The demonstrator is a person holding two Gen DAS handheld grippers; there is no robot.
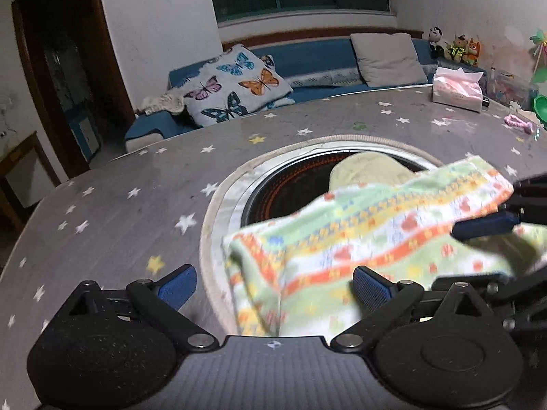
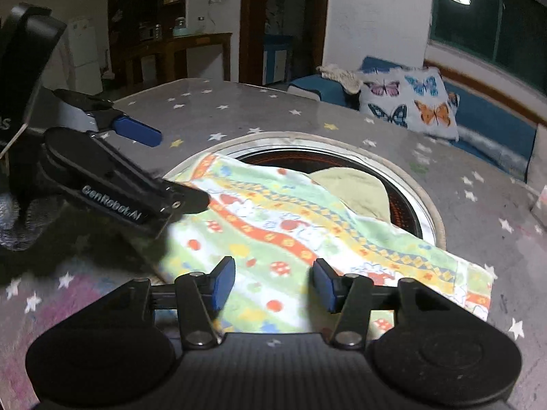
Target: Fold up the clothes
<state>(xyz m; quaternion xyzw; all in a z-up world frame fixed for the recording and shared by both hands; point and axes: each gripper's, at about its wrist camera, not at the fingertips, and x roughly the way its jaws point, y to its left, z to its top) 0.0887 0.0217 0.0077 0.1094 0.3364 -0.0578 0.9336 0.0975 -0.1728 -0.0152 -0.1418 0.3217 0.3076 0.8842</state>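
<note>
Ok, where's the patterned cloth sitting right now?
In both wrist views the patterned cloth lies on the star-print table, draped over the near rim of the round recess, partly covering a pale green garment.

A small patterned garment [image 2: 307, 235], pale green with orange, yellow and white bands printed with mushrooms and little flowers, lies spread loosely and rumpled over the near rim of the round recessed well [image 2: 434, 215] in the table. Its far edge drapes into the well; just beyond it, inside the well, sits a plain pale yellow-green cloth [image 2: 355, 188], crumpled and partly covered.
</note>
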